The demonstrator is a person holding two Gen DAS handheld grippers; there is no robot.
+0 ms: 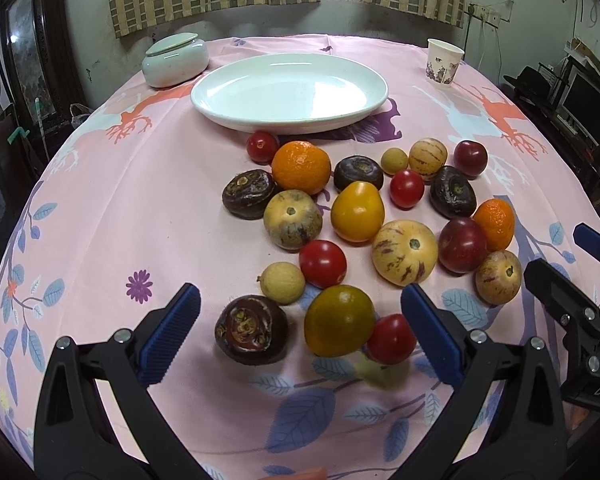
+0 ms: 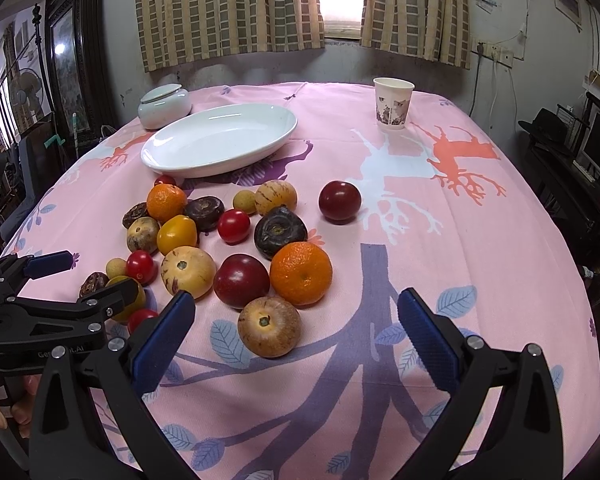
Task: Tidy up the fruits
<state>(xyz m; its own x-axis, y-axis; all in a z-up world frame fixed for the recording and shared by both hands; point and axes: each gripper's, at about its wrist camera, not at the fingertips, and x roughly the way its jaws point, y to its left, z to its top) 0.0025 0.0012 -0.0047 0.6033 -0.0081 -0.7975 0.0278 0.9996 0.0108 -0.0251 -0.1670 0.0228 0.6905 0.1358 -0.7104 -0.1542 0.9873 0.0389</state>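
Many loose fruits lie on the pink tablecloth in front of an empty white oval plate (image 1: 288, 92), which also shows in the right wrist view (image 2: 220, 142). My left gripper (image 1: 300, 320) is open and empty, just short of a dark water chestnut (image 1: 251, 330), a yellow-green tomato (image 1: 339, 320) and a red cherry tomato (image 1: 391, 339). My right gripper (image 2: 296, 320) is open and empty, with a striped pepino melon (image 2: 269, 326) between its fingers' line and an orange (image 2: 301, 273) and a dark red plum (image 2: 241, 280) just beyond.
A lidded pale ceramic jar (image 1: 175, 60) stands at the back left and a paper cup (image 1: 444, 65) at the back right. A lone dark red plum (image 2: 339, 201) lies apart on the right. The table edge curves away on both sides.
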